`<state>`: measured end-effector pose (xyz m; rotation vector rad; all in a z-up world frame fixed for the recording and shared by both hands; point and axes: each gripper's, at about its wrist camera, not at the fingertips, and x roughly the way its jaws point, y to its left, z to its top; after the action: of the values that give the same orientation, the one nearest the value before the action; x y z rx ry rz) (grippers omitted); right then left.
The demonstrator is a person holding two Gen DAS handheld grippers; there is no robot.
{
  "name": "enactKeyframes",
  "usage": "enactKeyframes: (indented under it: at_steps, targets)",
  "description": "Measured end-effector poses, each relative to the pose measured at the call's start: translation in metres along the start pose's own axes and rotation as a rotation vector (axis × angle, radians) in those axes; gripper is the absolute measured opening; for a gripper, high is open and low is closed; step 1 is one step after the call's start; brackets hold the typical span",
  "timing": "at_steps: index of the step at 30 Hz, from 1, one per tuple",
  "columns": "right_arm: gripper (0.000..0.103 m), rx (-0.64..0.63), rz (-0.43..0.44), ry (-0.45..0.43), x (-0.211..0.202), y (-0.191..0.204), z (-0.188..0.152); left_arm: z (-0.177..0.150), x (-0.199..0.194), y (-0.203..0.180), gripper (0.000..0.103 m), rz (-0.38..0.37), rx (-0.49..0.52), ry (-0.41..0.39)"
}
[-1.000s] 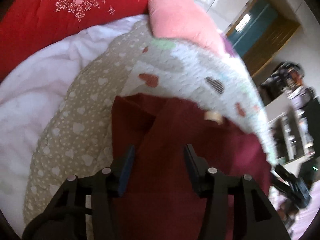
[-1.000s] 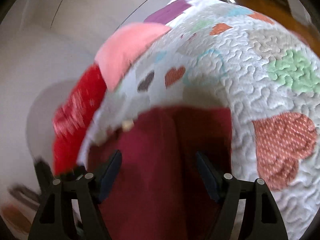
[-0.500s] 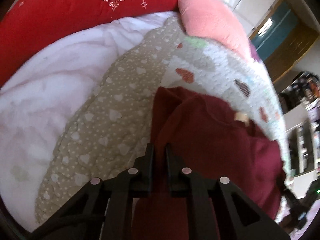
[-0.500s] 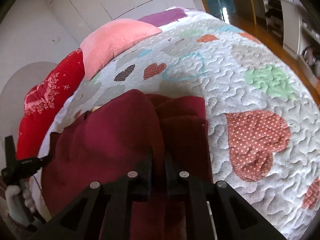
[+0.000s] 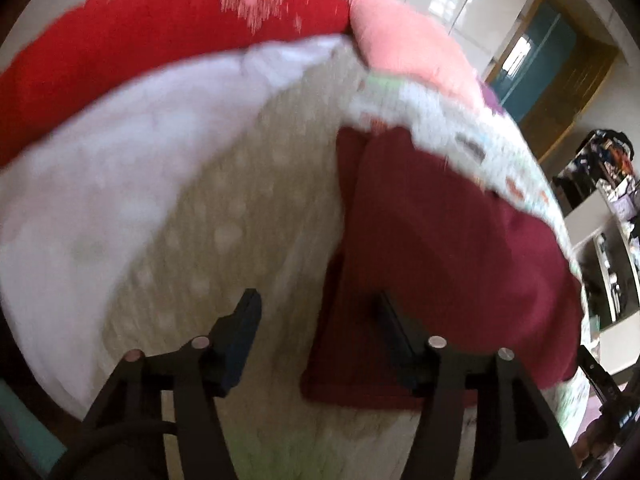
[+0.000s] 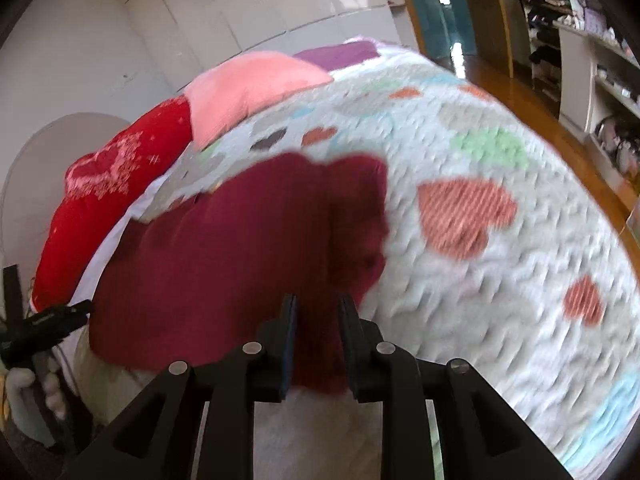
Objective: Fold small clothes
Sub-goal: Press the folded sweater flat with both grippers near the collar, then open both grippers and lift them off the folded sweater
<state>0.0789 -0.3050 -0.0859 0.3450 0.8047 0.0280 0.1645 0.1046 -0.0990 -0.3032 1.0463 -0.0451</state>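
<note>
A dark red garment (image 5: 440, 248) lies folded on the bed, partly on the beige heart-print cover (image 5: 224, 240) and partly on the white quilt with coloured hearts (image 6: 480, 240). My left gripper (image 5: 316, 320) is open, its right finger over the garment's near left edge, its left finger over the beige cover. In the right wrist view the garment (image 6: 240, 248) fills the middle. My right gripper (image 6: 318, 320) has its jaws slightly apart with the garment's near edge between them. Both views are motion-blurred.
A red floral pillow (image 5: 140, 40) and a pink pillow (image 5: 400, 44) lie at the head of the bed. A white blanket (image 5: 100, 152) lies left. Shelves (image 6: 592, 60) and a wooden floor (image 6: 520, 92) are on the right.
My left gripper has opened and let go of the garment, moving back towards me. My right gripper's jaws have parted slightly. The garment now lies folded shorter.
</note>
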Motion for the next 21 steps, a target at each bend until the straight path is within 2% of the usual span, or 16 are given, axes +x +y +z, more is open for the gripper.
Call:
enactKeyframes:
  at_steps: [1,3,5,7,10,13,18,21]
  targets:
    - [0.024,-0.001,-0.002,0.015,0.003,0.001,-0.006,-0.005,0.009,0.002,0.059,0.003,-0.005,0.033]
    - [0.024,0.005,-0.037,0.052,0.012,0.000,-0.017,-0.009,0.013,0.006,0.059,-0.005,0.008,0.026]
    - [0.024,0.025,-0.054,0.067,0.012,-0.008,-0.022,-0.009,0.008,0.006,0.043,-0.004,0.023,0.021]
    - [0.024,0.058,-0.043,0.066,0.008,-0.016,-0.023,-0.011,0.000,0.011,0.041,-0.027,-0.024,0.025]
    - [0.034,0.107,-0.027,0.049,-0.005,-0.028,-0.029,-0.020,-0.021,0.011,0.041,-0.016,-0.033,-0.018]
    - [0.035,0.153,-0.034,0.044,-0.015,-0.037,-0.039,-0.037,-0.043,0.006,0.041,-0.024,-0.046,-0.066]
    - [0.036,0.202,-0.031,0.022,-0.030,-0.043,-0.061,-0.071,-0.064,0.003,0.051,-0.071,-0.126,-0.080]
    - [0.040,0.185,-0.044,0.010,-0.039,-0.037,-0.068,-0.085,-0.067,-0.004,0.052,-0.050,-0.103,-0.071]
